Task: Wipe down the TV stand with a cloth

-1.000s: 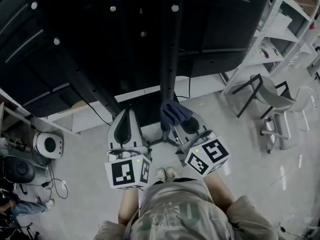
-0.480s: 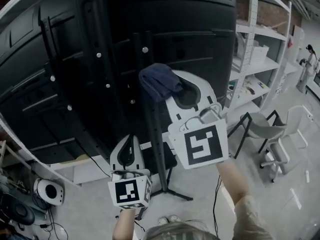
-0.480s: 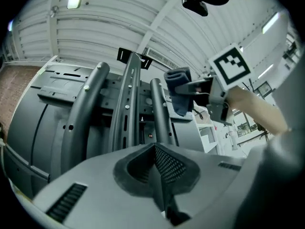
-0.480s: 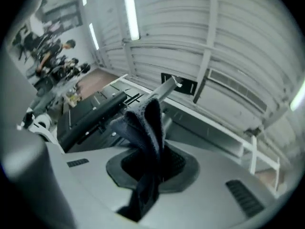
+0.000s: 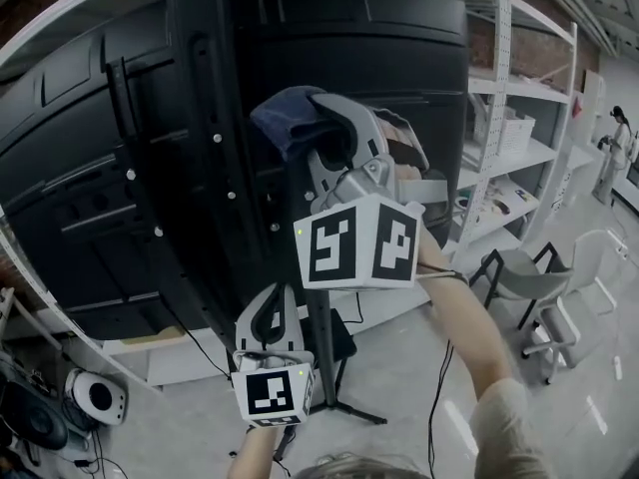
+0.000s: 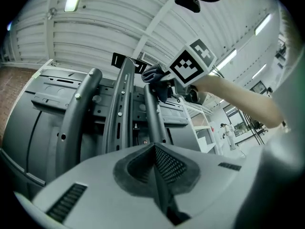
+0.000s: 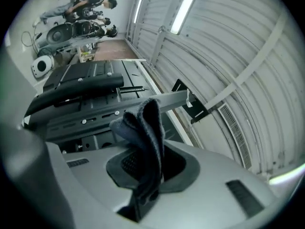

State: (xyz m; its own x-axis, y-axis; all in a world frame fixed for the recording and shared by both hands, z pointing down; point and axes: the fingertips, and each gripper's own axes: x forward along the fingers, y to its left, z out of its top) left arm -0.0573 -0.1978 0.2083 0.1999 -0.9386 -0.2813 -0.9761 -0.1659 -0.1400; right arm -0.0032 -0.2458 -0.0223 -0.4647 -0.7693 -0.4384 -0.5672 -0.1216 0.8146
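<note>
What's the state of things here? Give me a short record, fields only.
Right gripper: shut on cloth, held high
Left gripper: shut, empty, held low
Cloth colour and shape: dark blue, bunched
TV stand: black metal uprights, bolts showing
Cloth touching stand: cannot tell

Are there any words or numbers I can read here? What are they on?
No text can be read anywhere.
Cubes on the right gripper and left gripper: only black-and-white square patterns, no letters.
Cloth and TV stand: no print visible.
Boxes on the shelf: too small and blurred to read.
</note>
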